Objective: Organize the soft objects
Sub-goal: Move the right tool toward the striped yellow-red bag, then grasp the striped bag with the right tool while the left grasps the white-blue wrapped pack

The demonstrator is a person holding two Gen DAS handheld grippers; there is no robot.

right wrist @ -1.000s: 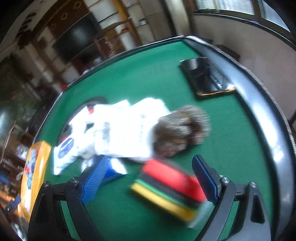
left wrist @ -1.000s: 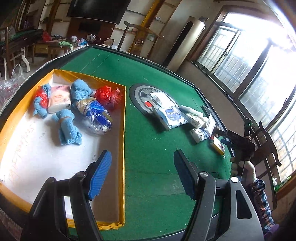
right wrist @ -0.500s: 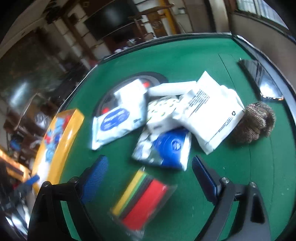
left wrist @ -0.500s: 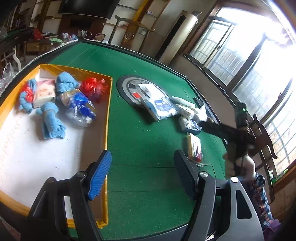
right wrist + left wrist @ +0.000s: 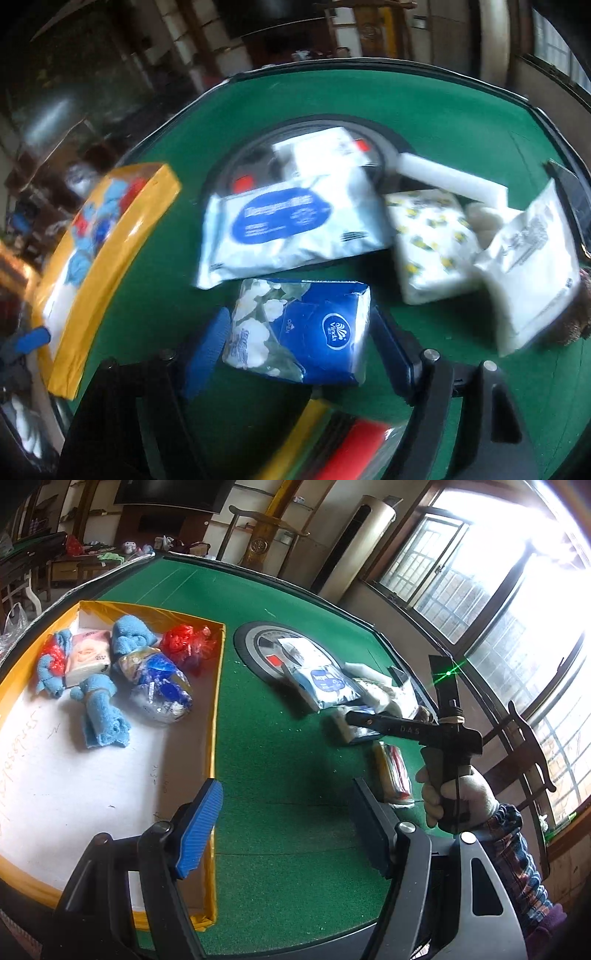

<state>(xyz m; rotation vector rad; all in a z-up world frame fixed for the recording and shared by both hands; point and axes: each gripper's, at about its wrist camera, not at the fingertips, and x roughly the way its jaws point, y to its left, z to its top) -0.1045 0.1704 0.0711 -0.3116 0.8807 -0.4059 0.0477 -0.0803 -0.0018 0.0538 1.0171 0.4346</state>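
While the left gripper [image 5: 286, 827] hangs with its jaws spread and nothing between them, over the green counter [image 5: 280, 753] at the near corner of the yellow-rimmed tray [image 5: 218, 686], the right gripper [image 5: 301, 350] has travelled across the pile of soft packs since a second ago. Its jaws have just been closing and now bracket a blue tissue pack [image 5: 306, 328] with white flowers printed on it; the pads stand at the pack's two sides, though whether they press it cannot be told from the blurred picture. A second ago a red, black and yellow striped pack [image 5: 340, 443] lay between these jaws; now it lies nearer the camera, below the jaws. Beyond the blue tissue pack lies a white wet-wipe pouch [image 5: 291, 225] with a blue oval label, partly over a round grey disc [image 5: 373, 129]. To its right sit a lemon-print tissue pack [image 5: 432, 240], a white foam block [image 5: 450, 177] and a white printed bag [image 5: 532, 266], with a brown knitted item [image 5: 572, 317] at the frame's edge. In the left wrist view a gloved hand [image 5: 458, 797] holds the right gripper's handle above the pile. Inside the tray rest blue towels [image 5: 103, 716], a red plastic bundle [image 5: 184, 642], a pink tissue pack [image 5: 88, 657] and a clear bagged bundle [image 5: 159, 683], as before
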